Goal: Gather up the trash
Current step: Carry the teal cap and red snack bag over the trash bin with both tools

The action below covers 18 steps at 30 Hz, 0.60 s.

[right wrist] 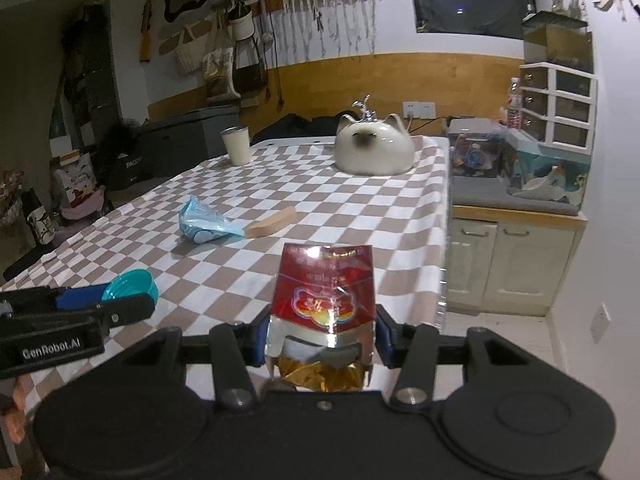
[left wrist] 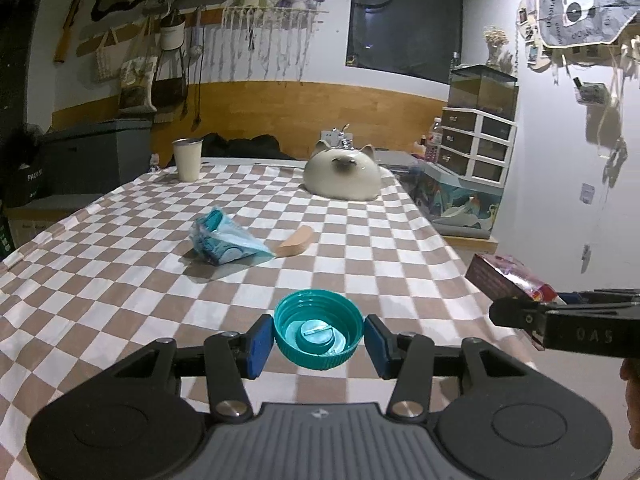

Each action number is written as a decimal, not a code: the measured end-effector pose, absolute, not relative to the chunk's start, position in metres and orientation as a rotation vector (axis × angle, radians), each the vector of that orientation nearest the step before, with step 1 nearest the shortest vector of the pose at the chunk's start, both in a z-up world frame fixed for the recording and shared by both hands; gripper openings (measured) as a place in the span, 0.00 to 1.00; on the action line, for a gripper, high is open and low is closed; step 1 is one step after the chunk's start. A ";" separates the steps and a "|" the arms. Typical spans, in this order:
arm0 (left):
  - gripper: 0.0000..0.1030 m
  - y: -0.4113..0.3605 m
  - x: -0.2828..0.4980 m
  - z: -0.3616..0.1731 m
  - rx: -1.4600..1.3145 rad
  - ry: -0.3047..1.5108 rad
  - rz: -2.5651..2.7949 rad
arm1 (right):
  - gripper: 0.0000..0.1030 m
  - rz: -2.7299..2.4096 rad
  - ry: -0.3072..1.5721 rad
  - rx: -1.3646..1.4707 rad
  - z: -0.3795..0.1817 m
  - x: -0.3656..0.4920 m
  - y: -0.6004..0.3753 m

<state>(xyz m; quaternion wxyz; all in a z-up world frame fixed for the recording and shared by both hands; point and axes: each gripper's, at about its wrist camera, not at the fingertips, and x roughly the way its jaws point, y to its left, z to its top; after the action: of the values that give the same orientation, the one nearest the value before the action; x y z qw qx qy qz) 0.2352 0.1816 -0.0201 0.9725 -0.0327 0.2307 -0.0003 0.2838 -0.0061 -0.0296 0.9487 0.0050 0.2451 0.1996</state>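
My left gripper [left wrist: 319, 340] is shut on a teal plastic bottle cap [left wrist: 319, 327], held above the checkered table [left wrist: 120, 280]. The cap also shows in the right wrist view [right wrist: 130, 286]. My right gripper [right wrist: 322, 336] is shut on a red shiny snack packet [right wrist: 324, 292], held over the table's near right part. The packet also shows at the right edge of the left wrist view [left wrist: 508, 280]. A crumpled light-blue wrapper [left wrist: 224, 238] and a small tan wedge-shaped piece [left wrist: 296, 241] lie on the table further ahead.
A cat-shaped ceramic bowl [left wrist: 342, 176] and a cream cup [left wrist: 186, 159] stand at the far end of the table. A cabinet with boxes and drawers [right wrist: 516, 240] stands to the right of the table. A grey bin [left wrist: 96, 156] is at the far left.
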 end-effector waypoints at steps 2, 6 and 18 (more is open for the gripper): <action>0.49 0.171 0.230 -0.017 -0.058 0.465 -0.004 | 0.49 0.398 0.493 0.015 -0.028 0.276 -0.017; 0.49 0.150 0.219 -0.013 -0.046 0.459 -0.021 | 0.49 0.379 0.484 0.033 -0.026 0.260 -0.042; 0.49 0.074 0.196 -0.008 -0.015 0.435 -0.111 | 0.49 0.303 0.460 0.054 -0.028 0.219 -0.120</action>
<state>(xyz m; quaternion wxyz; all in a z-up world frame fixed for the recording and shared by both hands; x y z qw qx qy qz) 0.1963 0.0741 -0.0080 0.9749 -0.0076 0.2157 -0.0551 0.2193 -0.1196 -0.0281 0.9619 0.0267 0.2273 0.1494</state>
